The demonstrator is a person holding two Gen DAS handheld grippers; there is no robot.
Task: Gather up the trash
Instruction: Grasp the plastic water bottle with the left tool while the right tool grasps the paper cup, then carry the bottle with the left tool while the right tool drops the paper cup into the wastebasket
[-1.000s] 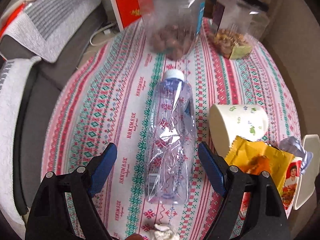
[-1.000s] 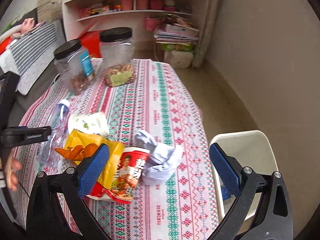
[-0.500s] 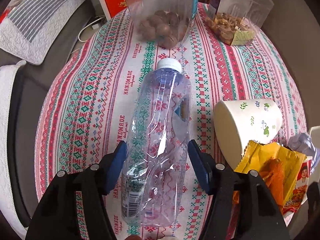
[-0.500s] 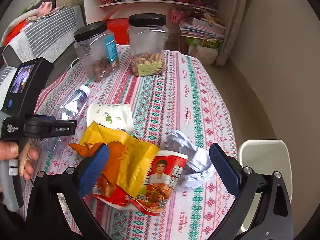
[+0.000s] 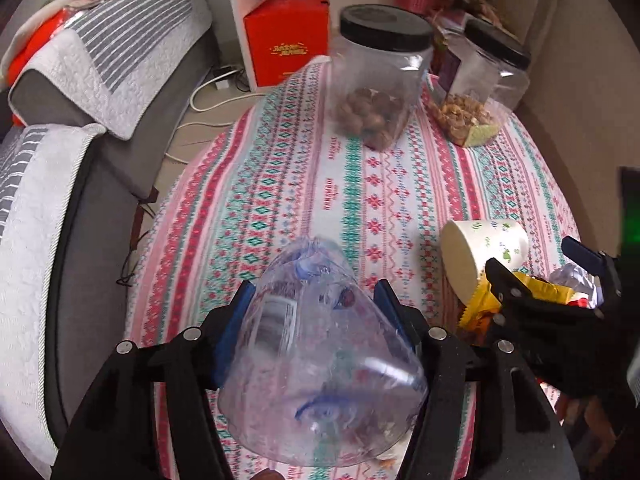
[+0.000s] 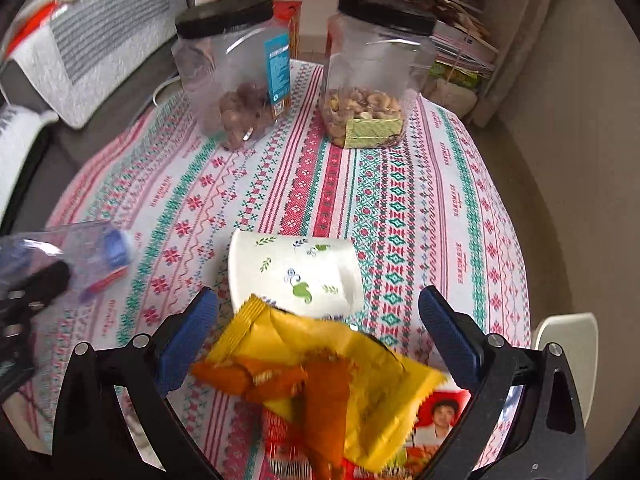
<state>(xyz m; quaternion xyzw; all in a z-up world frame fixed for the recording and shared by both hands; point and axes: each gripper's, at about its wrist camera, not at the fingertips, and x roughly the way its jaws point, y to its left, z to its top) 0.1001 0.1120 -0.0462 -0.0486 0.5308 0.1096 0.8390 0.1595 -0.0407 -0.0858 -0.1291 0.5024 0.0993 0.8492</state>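
Lifting off the tablecloth (image 5: pixel 360 184), the empty bottle (image 5: pixel 320 364) now sits clamped in the left tongs (image 5: pixel 316 312), so one piece is collected. The right tongs (image 6: pixel 320 336) gape wide, empty, over the yellow wrapper (image 6: pixel 328 372) at 6 o'clock; the paper cup (image 6: pixel 296 276) lies beyond.

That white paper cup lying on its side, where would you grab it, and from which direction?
The paper cup lies tipped over, its open mouth toward the plastic bottle side. I would probably come from above with the right tool, which stands open just short of it, closing across the round wall near the middle. The yellow wrapper overlaps its near edge, so a low approach looks awkward.
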